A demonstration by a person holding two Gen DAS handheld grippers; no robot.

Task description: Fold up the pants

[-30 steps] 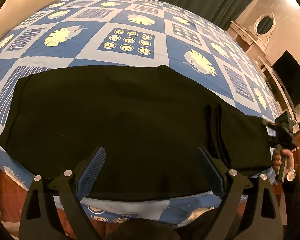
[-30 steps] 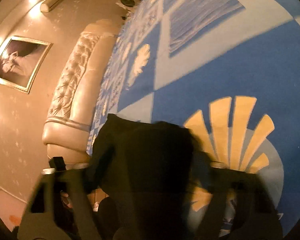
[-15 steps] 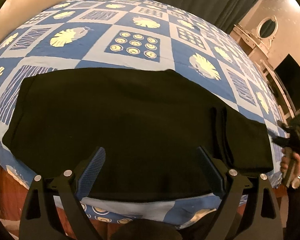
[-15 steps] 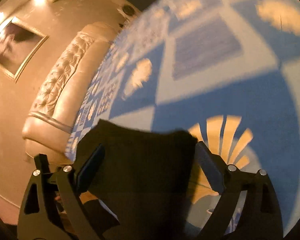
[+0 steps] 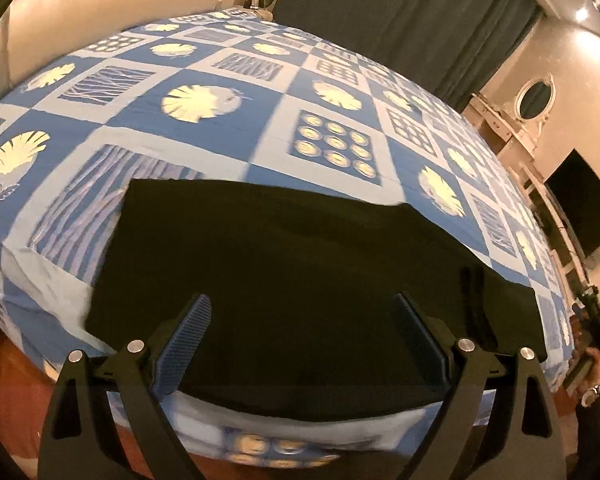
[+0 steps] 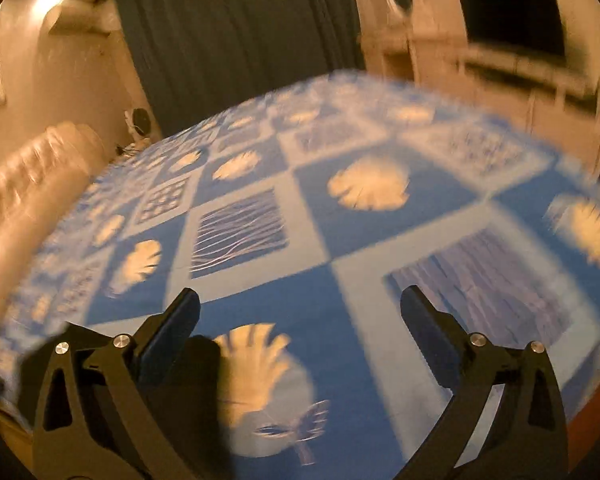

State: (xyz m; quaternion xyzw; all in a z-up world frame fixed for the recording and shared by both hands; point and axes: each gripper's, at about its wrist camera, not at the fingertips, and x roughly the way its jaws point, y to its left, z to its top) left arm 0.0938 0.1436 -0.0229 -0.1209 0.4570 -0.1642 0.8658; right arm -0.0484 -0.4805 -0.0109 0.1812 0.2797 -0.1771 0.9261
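Pants (image 5: 300, 280), black and spread flat, lie along the near edge of a bedspread (image 5: 260, 120) checked in blue and pale blue with cream leaf prints. In the left wrist view they fill the middle and lower part of the frame, running from about 9 o'clock across to 3 o'clock, with a raised fold or seam ridge (image 5: 472, 304) standing toward 4 o'clock. The left gripper (image 5: 302, 340) hangs over the near hem with its fingers (image 5: 184, 340) spread wide apart, nothing between them; whether the tips touch the cloth cannot be told. At 4 o'clock, past the end of the garment, the right gripper (image 5: 592, 312) shows small and dark beside the bed's edge, held by a hand (image 5: 588, 376) wearing a wristwatch. A cream headboard (image 5: 100, 4) sits at 11 o'clock, dark curtains (image 5: 400, 12) at 1 o'clock, an oval mirror (image 5: 536, 96) and a black television (image 5: 580, 208) toward 2 and 3 o'clock.

In the right wrist view, which is blurred, the right gripper (image 6: 300, 328) is held above the bedspread (image 6: 380, 240) with its fingers (image 6: 172, 328) wide apart and empty. Only a dark corner of the pants (image 6: 204, 400) appears, at about 7 o'clock, just beside and under the left finger. The curtains (image 6: 236, 32) hang at 12 o'clock, the television (image 6: 512, 16) at 1 o'clock and the headboard (image 6: 28, 184) at 9 o'clock.
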